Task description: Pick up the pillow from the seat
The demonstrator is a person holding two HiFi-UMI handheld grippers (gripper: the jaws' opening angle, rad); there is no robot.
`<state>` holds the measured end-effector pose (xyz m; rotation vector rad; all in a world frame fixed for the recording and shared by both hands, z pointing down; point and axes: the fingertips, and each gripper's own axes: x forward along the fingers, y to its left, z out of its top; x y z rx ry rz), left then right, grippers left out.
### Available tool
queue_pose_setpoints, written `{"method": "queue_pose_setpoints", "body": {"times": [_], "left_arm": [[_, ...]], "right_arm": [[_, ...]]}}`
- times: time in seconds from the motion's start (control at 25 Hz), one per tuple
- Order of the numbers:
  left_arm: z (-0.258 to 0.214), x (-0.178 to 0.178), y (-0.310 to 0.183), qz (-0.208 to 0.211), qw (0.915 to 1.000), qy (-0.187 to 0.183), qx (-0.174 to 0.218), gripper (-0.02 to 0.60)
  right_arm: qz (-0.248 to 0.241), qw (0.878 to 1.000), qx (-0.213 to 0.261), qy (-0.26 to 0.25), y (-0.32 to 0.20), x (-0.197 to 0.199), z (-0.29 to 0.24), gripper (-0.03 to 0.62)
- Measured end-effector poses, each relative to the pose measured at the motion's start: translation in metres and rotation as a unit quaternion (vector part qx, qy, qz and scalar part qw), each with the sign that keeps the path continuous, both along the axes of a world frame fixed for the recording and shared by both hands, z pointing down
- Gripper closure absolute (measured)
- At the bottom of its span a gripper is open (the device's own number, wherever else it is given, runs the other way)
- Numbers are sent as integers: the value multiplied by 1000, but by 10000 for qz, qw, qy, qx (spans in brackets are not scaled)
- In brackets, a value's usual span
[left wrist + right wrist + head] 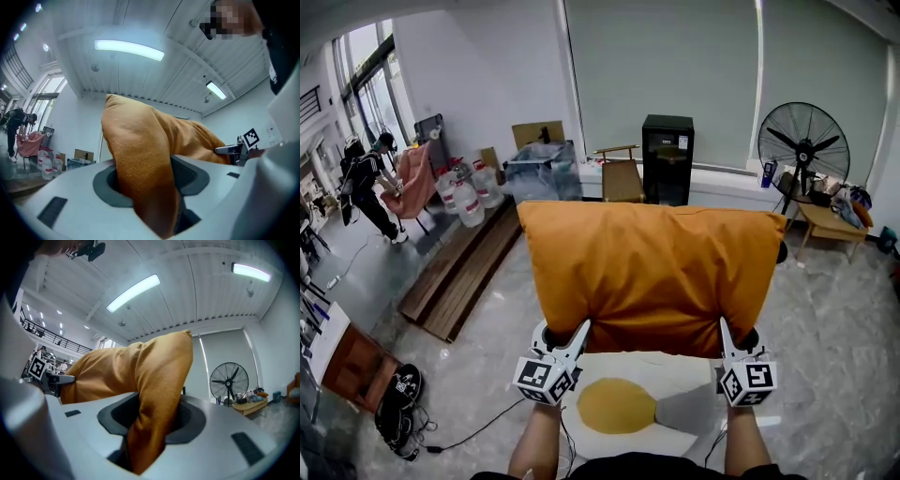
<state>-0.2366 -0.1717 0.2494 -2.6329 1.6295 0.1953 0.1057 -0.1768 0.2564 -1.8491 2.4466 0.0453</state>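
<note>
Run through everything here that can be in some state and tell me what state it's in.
pillow: raised, upright, gripped at both lower corners.
left gripper: shut on the pillow's lower left corner.
right gripper: shut on its lower right corner.
seat: under the raised pillow.
fan: upright, blades look still.

Nothing legible as text, brand or number. Only black-and-white square code markers on the left gripper (565, 330) and right gripper (739, 333); red labels on the water bottles (469, 202) too small to read.
</note>
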Motion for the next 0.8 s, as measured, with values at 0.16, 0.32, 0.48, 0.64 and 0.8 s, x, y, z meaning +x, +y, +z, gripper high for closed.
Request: {"method": "queue_pose_setpoints", "body": {"times": [0.16,0.32,0.48,0.64,0.8], "left_arm": [[-1,0,2,-35,10000,34,-20,336],[2,0,4,-79,9999,102,-50,337],[-2,2,-2,-54,9999,99,-12,337],[-4,-5,-2,-102,9999,86,7,337],[-1,-7,0,-219,9997,118,17,337]], "right_arm": [[-36,10000,39,11,2,-1,-6,419],[-32,10000,43,28,1,-1,-6,419],[39,10000,32,38,-3,2,-8,419],[-10,10000,51,34,-4,-7,-9,421],[-41,10000,34,69,-3,-8,-8,421]]}}
